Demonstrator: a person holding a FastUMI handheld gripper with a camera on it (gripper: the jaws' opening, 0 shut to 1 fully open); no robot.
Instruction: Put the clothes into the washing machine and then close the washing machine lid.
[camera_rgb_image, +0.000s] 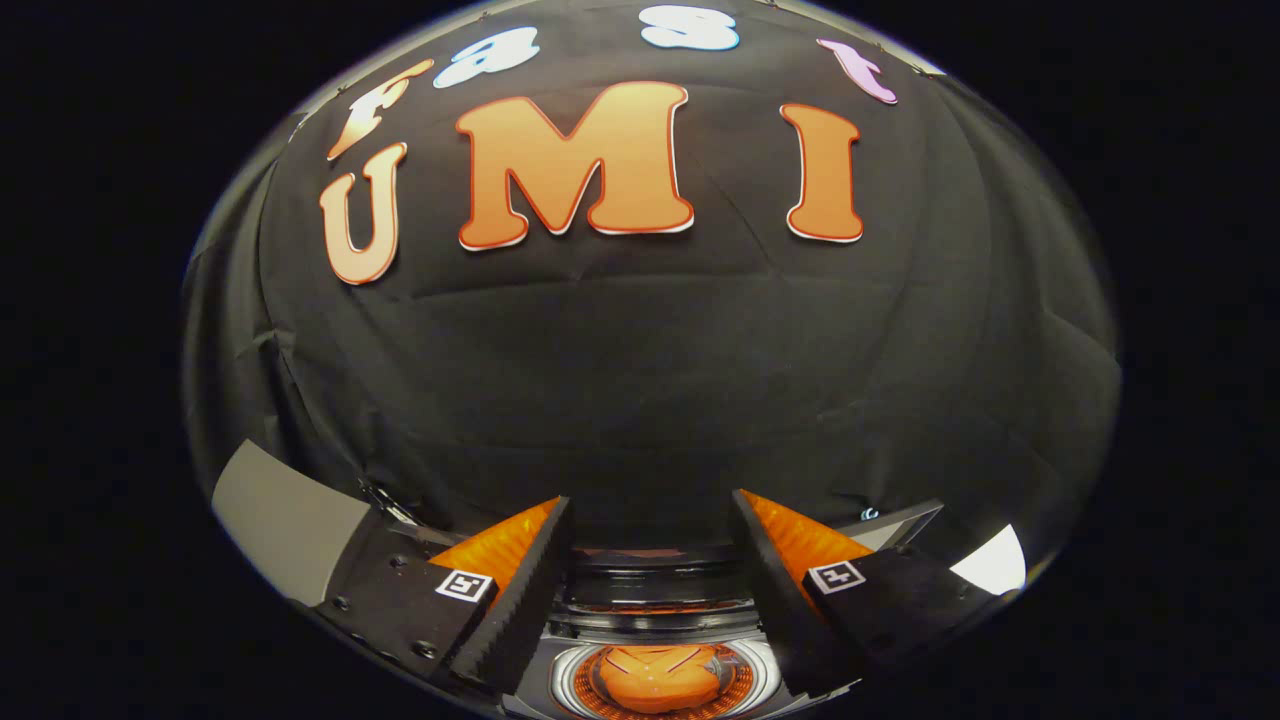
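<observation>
My gripper (652, 502) is open, with nothing between its fingers, and it looks at the black cloth wall. Low between the fingers sits the washing machine (285, 520), seen from above. Its round drum opening (566, 680) has a pale rim. Inside the drum lies an orange bundle (655, 678) that looks like clothing. Just beyond the opening, a dark glossy band (650, 585) crosses between the fingers; it looks like the raised lid, though I cannot tell for sure.
The machine's grey top panel reaches out past the left finger, and a grey corner (900, 522) shows past the right finger. A white patch (995, 562) lies further right. The black cloth wall (650, 380) stands close behind the machine.
</observation>
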